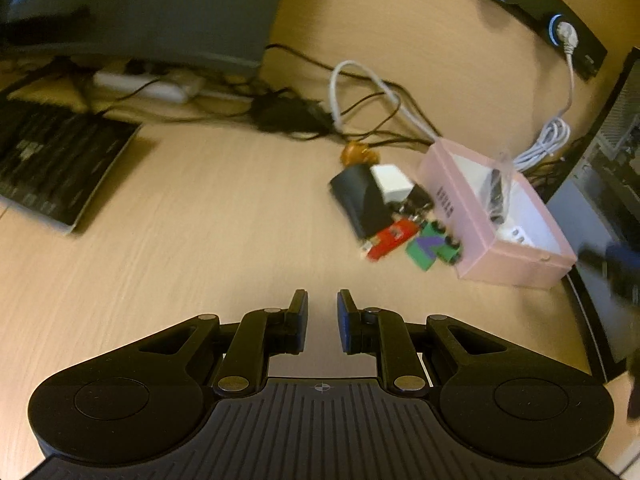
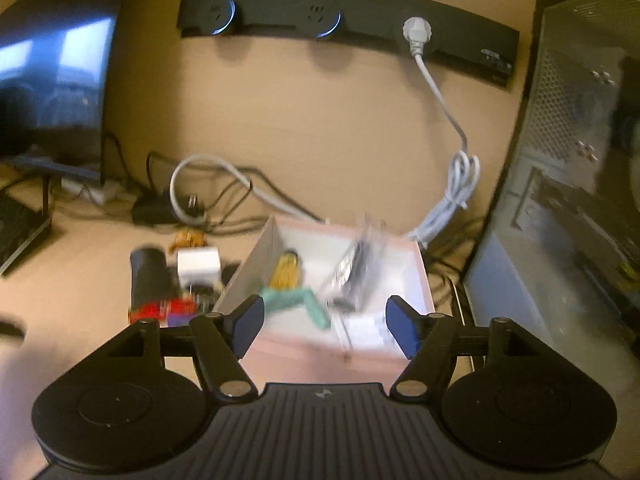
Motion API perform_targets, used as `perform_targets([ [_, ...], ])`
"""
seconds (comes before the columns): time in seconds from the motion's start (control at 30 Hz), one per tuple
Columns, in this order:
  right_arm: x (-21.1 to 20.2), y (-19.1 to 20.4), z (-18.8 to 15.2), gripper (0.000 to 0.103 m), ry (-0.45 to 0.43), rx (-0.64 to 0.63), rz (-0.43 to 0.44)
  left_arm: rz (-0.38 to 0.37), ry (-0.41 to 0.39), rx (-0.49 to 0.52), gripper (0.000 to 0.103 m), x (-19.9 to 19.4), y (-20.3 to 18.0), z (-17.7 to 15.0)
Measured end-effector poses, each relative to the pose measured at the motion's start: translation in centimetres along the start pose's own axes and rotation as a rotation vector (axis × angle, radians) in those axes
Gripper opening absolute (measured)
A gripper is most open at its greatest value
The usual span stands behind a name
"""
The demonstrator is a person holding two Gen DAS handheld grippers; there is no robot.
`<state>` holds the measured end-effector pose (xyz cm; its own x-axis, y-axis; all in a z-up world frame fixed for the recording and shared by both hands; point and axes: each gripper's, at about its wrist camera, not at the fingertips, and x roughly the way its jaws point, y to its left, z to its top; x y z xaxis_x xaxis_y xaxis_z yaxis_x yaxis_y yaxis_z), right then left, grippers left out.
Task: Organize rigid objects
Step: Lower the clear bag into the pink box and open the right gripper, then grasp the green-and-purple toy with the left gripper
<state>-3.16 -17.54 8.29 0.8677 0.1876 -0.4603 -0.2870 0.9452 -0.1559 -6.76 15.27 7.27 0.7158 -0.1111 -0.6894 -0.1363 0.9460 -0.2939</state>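
An open pink box (image 1: pixel 520 266) stands on the wooden desk at the right. Beside its left wall lies a cluster: a black block (image 1: pixel 360 200), a white cube charger (image 1: pixel 392 184), a red piece (image 1: pixel 390 242), a green and purple piece (image 1: pixel 428 248) and a small orange thing (image 1: pixel 358 154). My left gripper (image 1: pixel 322 308) hovers over bare desk short of the cluster, shut, with nothing in it. My right gripper (image 2: pixel 326 320) is open over the near side of the pink box (image 2: pixel 320 360). Blurred inside lie a teal piece (image 2: pixel 296 300), a yellow item (image 2: pixel 286 270) and a clear packet (image 2: pixel 360 264).
A monitor (image 1: pixel 140 8) and a dark keyboard (image 1: pixel 52 168) fill the left. Black cables (image 1: pixel 288 116) and a white cord (image 2: pixel 452 188) lie behind the box. A socket strip (image 2: pixel 348 28) runs along the back. A computer tower (image 2: pixel 568 200) stands close on the right.
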Motion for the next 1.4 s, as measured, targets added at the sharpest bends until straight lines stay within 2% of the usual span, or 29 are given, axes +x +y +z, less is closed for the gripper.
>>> perform_targets([
  [0.17, -1.9, 0.7, -2.4, 0.068, 0.048, 0.007, -0.030, -0.067, -0.058, 0.105, 0.018, 2.6, -2.2, 3.8],
  [0.33, -2.9, 0.5, -3.7, 0.068, 0.088, 0.076, -0.070, -0.086, -0.033, 0.021, 0.018, 5.5, -3.1, 6.9],
  [0.5, -3.4, 0.0, -5.0, 0.068, 0.135, 0.133, -0.093, -0.108, -0.079, 0.182, 0.018, 7.3, -5.7, 10.3],
  [0.67, -3.6, -0.4, -5.9, 0.068, 0.172, 0.158, -0.105, -0.104, -0.026, 0.361, 0.018, 12.2, -7.1, 13.9],
  [0.73, -3.7, -0.4, -6.4, 0.068, 0.189, 0.182, -0.086, -0.072, -0.009, 0.364, 0.018, 14.2, -7.0, 15.0],
  [0.83, -3.7, 0.2, -7.3, 0.068, 0.208, 0.165, -0.057, -0.043, 0.055, 0.306, 0.018, 17.8, -6.8, 16.3],
  [0.97, -3.0, 0.1, -8.7, 0.068, 0.255, 0.172, -0.043, 0.014, 0.085, 0.302, 0.018, 21.3, -7.4, 16.8],
  [1.03, -2.7, -0.3, -8.9, 0.068, 0.272, 0.204, -0.047, 0.014, 0.099, 0.309, 0.018, 22.1, -7.6, 16.5],
  [1.2, -2.1, -1.1, -9.3, 0.068, 0.310, 0.253, -0.052, -0.063, 0.172, 0.312, 0.017, 21.9, -7.0, 14.5],
  [1.4, -1.3, -0.6, -8.7, 0.068, 0.311, 0.222, -0.039, -0.160, 0.187, 0.284, 0.017, 18.4, -5.4, 11.7],
])
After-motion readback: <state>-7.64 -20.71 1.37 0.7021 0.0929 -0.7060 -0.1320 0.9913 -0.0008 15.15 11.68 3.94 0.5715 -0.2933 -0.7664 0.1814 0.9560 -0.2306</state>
